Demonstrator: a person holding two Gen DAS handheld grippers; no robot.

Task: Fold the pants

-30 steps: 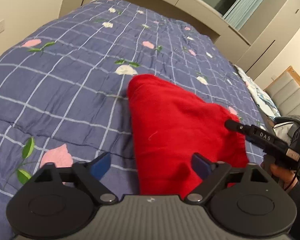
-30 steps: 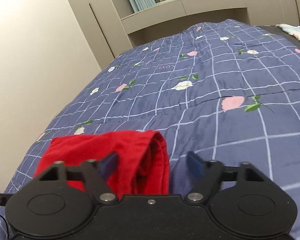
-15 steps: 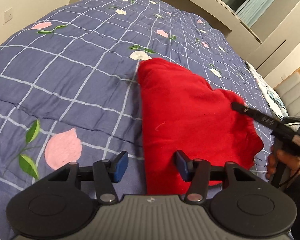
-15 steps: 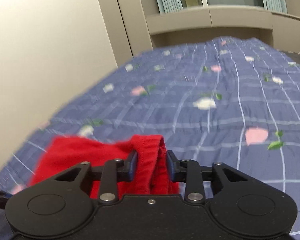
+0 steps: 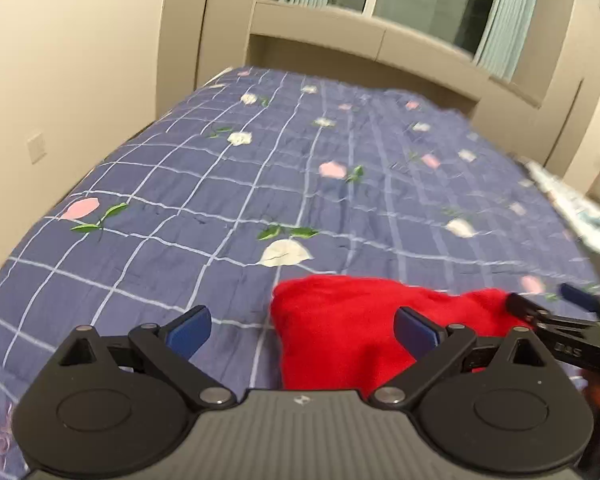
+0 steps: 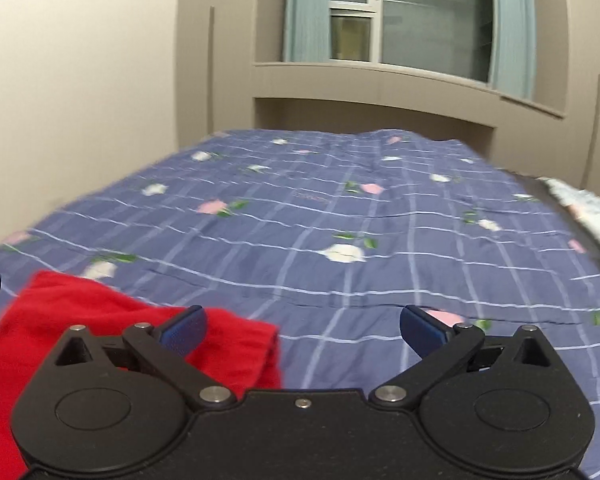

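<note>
The folded red pants [image 5: 352, 332] lie on the bed close in front of me, also low at the left of the right wrist view [image 6: 80, 332]. My left gripper [image 5: 302, 322] hovers over their left edge. Its jaws are opening wide and its pads touch no cloth. My right gripper [image 6: 304, 322] hangs over the pants' right edge, jaws opening, pads free of the fabric. The red edge runs under its left finger [image 6: 184, 328]. In the left wrist view the right gripper [image 5: 548, 302] shows at the far right, beside the pants.
A blue checked bedspread [image 5: 260, 180] with pink and white flowers covers the whole bed. A plain wall with a socket [image 5: 36, 146] runs along the left. A window with curtains [image 6: 400, 20] stands behind the bed. A patterned cloth [image 6: 588, 208] lies at the right edge.
Both grippers closed partway, then opened wide. The right one let go of the pants' folded edge. Both views tipped up and drew back from the pants, which lie lower in frame.
</note>
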